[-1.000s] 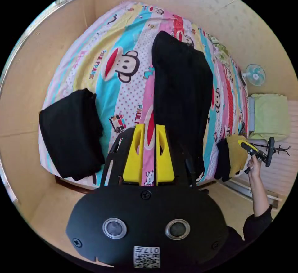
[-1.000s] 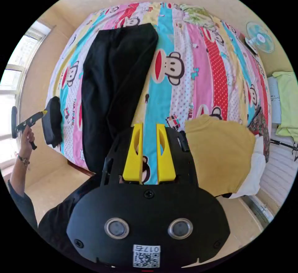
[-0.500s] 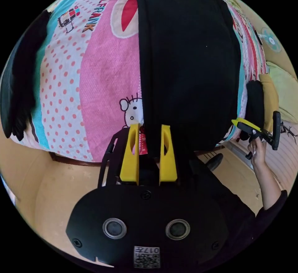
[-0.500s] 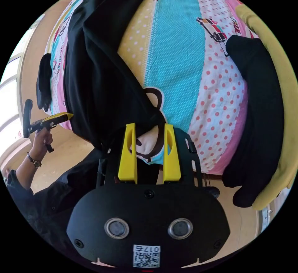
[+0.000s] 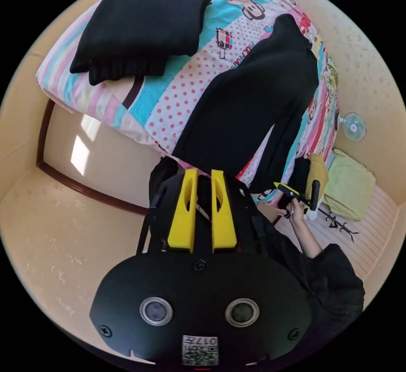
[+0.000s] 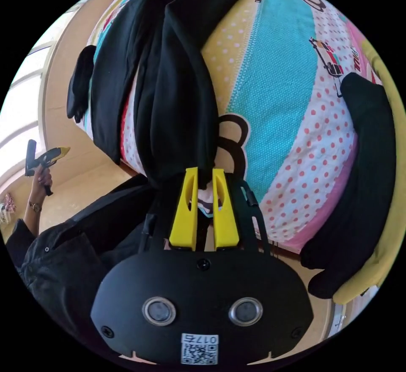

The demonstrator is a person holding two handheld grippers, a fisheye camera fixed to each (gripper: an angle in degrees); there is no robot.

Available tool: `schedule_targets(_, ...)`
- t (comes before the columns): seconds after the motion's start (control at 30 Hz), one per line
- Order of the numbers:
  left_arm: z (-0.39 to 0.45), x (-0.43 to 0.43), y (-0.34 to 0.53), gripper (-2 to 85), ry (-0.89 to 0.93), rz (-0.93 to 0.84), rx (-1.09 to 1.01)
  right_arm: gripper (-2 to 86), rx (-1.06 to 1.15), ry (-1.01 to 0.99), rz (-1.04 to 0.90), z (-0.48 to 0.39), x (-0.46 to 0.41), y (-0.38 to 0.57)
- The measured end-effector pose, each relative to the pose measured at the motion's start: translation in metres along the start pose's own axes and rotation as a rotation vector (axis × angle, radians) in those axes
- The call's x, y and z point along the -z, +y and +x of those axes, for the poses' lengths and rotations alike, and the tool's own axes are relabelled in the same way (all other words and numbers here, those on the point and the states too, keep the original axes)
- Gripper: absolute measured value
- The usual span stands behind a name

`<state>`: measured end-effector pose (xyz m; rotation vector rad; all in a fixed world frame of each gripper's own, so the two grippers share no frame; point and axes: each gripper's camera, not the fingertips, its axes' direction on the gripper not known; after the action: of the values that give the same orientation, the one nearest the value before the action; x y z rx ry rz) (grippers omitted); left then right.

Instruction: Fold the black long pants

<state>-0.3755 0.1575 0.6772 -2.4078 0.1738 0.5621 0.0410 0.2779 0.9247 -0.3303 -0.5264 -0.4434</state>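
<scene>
two hand-held grippers work at the near edge of a bed (image 5: 139, 105) covered with a striped cartoon sheet. the black long pants (image 5: 249, 110) lie lengthwise on the sheet, legs running away towards the far end, the waist end hanging at the near edge. in the left gripper view the left hand-held gripper (image 5: 204, 177) has its yellow jaws drawn nearly together with black cloth between them at the pants' edge, so it looks clenched on the fabric. in the right gripper view the right hand-held gripper (image 6: 204, 175) has its jaws close together, meeting the hem of the pants (image 6: 169, 88); whether they truly pinch the cloth i cannot tell. a folded black garment (image 5: 139, 29) sits on the bed, apart from the pants. a small fan (image 5: 353, 126) stands by the wall.
</scene>
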Motion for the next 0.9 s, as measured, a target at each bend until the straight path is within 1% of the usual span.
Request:
schedule_targets(0.07, 0.039, -0.004, 0.001, 8.5, 0.052, 0.001, -0.076, 5.6, -0.041, -0.111, 0.129, 0.005, 0.032, 0.038)
schedule_targets(0.13, 0.079, -0.014, -0.003, 9.9, 0.094, -0.007, -0.172, 5.2, -0.124, -0.189, 0.160, 0.017, 0.040, 0.071)
schedule_targets(0.23, 0.148, -0.040, -0.015, 10.9, 0.110, -0.088, -0.318, 4.9, -0.279, -0.194, 0.194, 0.043, 0.040, 0.111)
schedule_targets(0.27, 0.167, -0.048, -0.020, 11.1, 0.076, -0.097, -0.359, 4.8, -0.360, -0.207, 0.189, 0.059, 0.042, 0.116)
schedule_targets(0.3, 0.174, -0.051, -0.023, 11.1, 0.046, -0.090, -0.375, 4.8, -0.391, -0.225, 0.178, 0.066, 0.043, 0.116)
schedule_targets(0.37, 0.180, -0.068, -0.038, 11.5, -0.124, -0.047, -0.398, 4.8, -0.442, -0.253, 0.180, 0.083, 0.056, 0.108)
schedule_targets(0.4, 0.179, -0.075, -0.044, 11.8, -0.149, -0.049, -0.402, 4.8, -0.439, -0.245, 0.171, 0.084, 0.058, 0.105)
schedule_targets(0.5, 0.168, -0.135, -0.076, 13.7, -0.221, -0.160, -0.356, 5.0, -0.366, -0.178, 0.100, 0.080, 0.061, 0.088)
schedule_targets(0.53, 0.163, -0.165, -0.085, 13.8, -0.273, -0.215, -0.340, 5.1, -0.345, -0.167, 0.093, 0.076, 0.062, 0.087)
schedule_targets(0.57, 0.156, -0.200, -0.091, 13.7, -0.376, -0.282, -0.316, 5.2, -0.336, -0.173, 0.093, 0.074, 0.064, 0.087)
schedule_targets(0.6, 0.153, -0.217, -0.091, 13.6, -0.432, -0.313, -0.308, 5.2, -0.337, -0.180, 0.094, 0.074, 0.065, 0.087)
schedule_targets(0.63, 0.156, -0.231, -0.088, 13.3, -0.510, -0.264, -0.334, 5.3, -0.346, -0.203, 0.099, 0.074, 0.069, 0.089)
schedule_targets(0.7, 0.166, -0.240, -0.085, 12.4, -0.594, -0.239, -0.314, 5.3, -0.371, -0.251, 0.110, 0.075, 0.075, 0.092)
schedule_targets(0.73, 0.176, -0.246, -0.083, 11.3, -0.634, -0.273, -0.337, 5.3, -0.379, -0.273, 0.116, 0.076, 0.080, 0.094)
schedule_targets(0.77, 0.183, -0.250, -0.077, 5.0, -0.668, -0.323, -0.380, 5.2, -0.366, -0.281, 0.119, 0.074, 0.084, 0.095)
schedule_targets(0.8, 0.186, -0.248, -0.073, 1.9, -0.658, -0.328, -0.397, 5.2, -0.353, -0.280, 0.119, 0.073, 0.086, 0.095)
schedule_targets(0.83, 0.187, -0.242, -0.065, 1.1, -0.569, -0.343, -0.414, 5.1, -0.323, -0.270, 0.118, 0.069, 0.090, 0.095)
schedule_targets(0.87, 0.187, -0.236, -0.055, 0.5, -0.412, -0.373, -0.429, 5.1, -0.299, -0.253, 0.119, 0.066, 0.094, 0.096)
schedule_targets(0.9, 0.186, -0.234, -0.051, 0.4, -0.349, -0.387, -0.429, 5.1, -0.291, -0.244, 0.118, 0.065, 0.095, 0.096)
